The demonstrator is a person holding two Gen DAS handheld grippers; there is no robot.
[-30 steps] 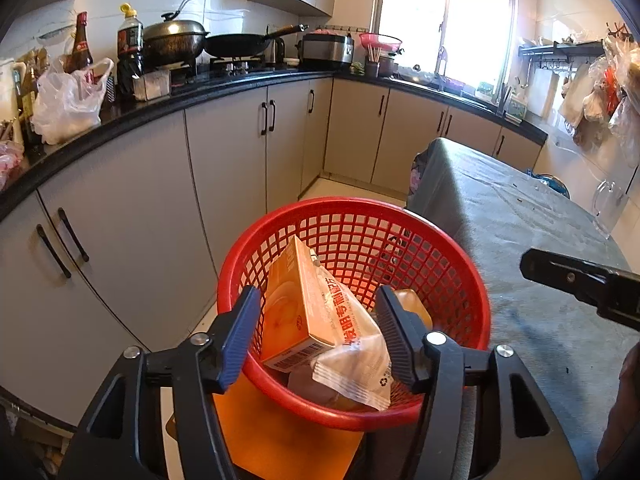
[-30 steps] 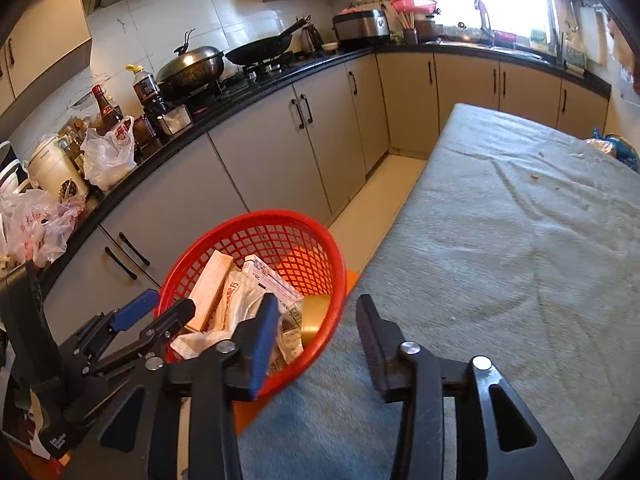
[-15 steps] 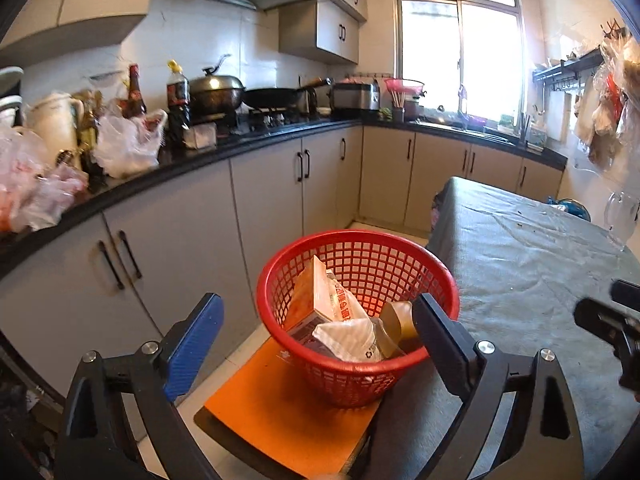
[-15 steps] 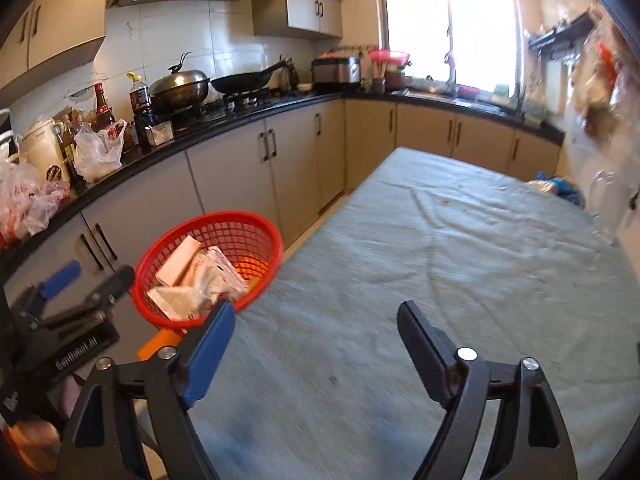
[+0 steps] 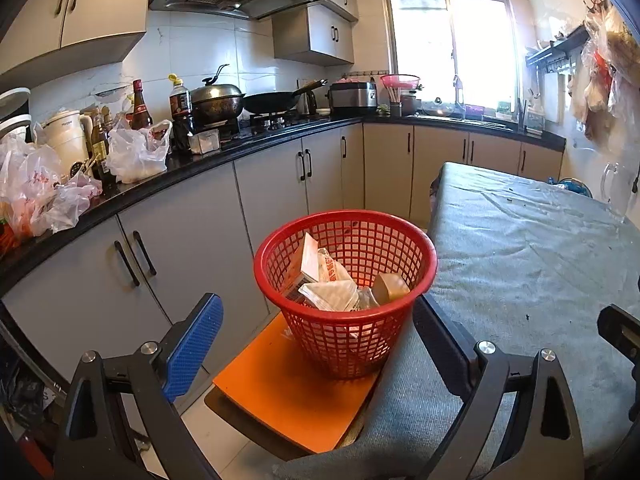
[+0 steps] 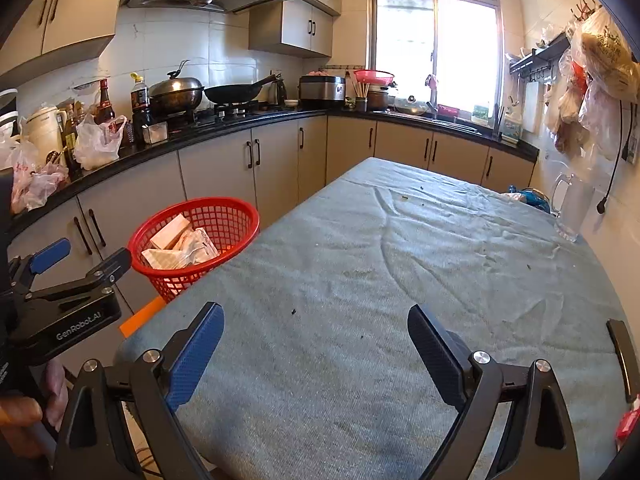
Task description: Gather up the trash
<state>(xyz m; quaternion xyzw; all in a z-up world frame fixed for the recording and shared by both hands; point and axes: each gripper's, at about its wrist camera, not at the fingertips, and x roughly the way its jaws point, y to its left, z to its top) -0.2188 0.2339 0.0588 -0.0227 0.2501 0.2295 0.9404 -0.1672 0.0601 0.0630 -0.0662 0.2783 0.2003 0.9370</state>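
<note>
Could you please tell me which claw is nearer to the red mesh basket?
The left claw. It sits open just short of the red mesh basket, facing it. The right claw is open over the cloth-covered table, with the basket off to its left.

Before me, a table [image 6: 400, 280] draped in a wrinkled grey cloth [image 6: 328, 392] carries scattered crumbs and a clear glass mug [image 6: 570, 208] near its far right edge. Beside its left edge, a red basket [image 5: 348, 304] of trash stands on an orange stool [image 5: 288, 396].

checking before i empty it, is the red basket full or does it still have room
Part full. The basket holds a carton, wrappers and a brown tub, all below its rim.
</note>
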